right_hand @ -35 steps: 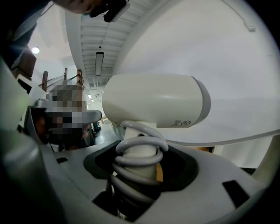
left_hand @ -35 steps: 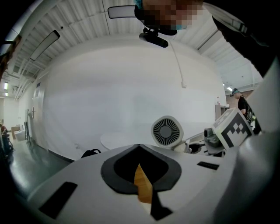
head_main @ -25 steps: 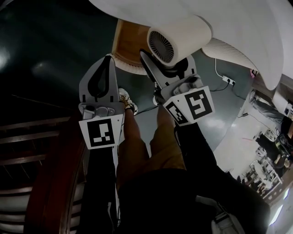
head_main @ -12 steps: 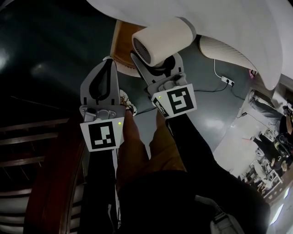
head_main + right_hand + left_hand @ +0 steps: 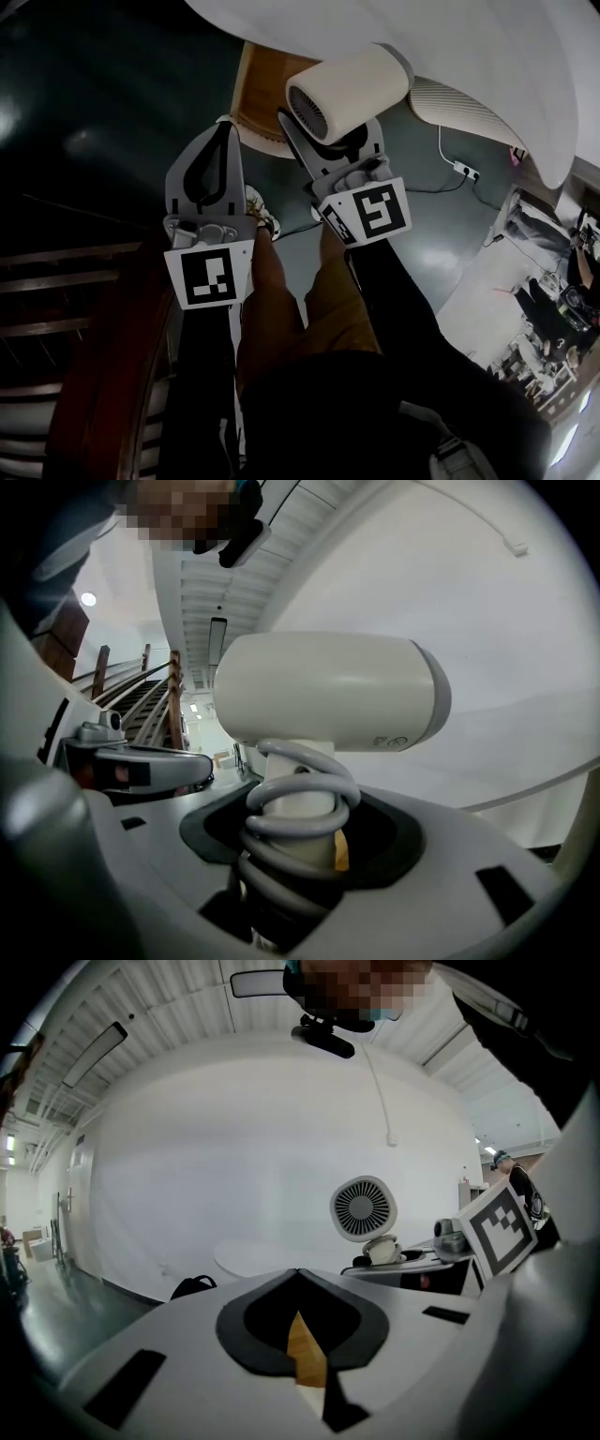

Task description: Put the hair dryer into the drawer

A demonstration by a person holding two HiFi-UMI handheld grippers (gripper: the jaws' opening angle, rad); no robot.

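The cream hair dryer [image 5: 347, 89] hangs in the air in the head view, its rear grille facing me. My right gripper [image 5: 328, 141] is shut on its handle, which has the grey cord coiled round it [image 5: 298, 803]. The dryer's barrel [image 5: 328, 691] fills the right gripper view above the jaws. My left gripper [image 5: 225, 127] is shut with nothing in it, just left of the dryer. Past its closed tips [image 5: 298, 1274] the left gripper view shows the dryer's grille [image 5: 363, 1208]. A wooden drawer-like panel [image 5: 255, 92] shows below the white tabletop, behind both grippers.
A white curved tabletop [image 5: 441, 28] spans the top. A white ribbed grille [image 5: 459, 98] and a power strip with cable [image 5: 466, 167] lie to the right. Dark wooden stair rails [image 5: 56, 281] stand at the left. The person's legs [image 5: 309, 300] are below the grippers.
The right gripper swung the hair dryer left, then back a little to the right, turning its barrel. The left gripper has barely moved and stays shut.
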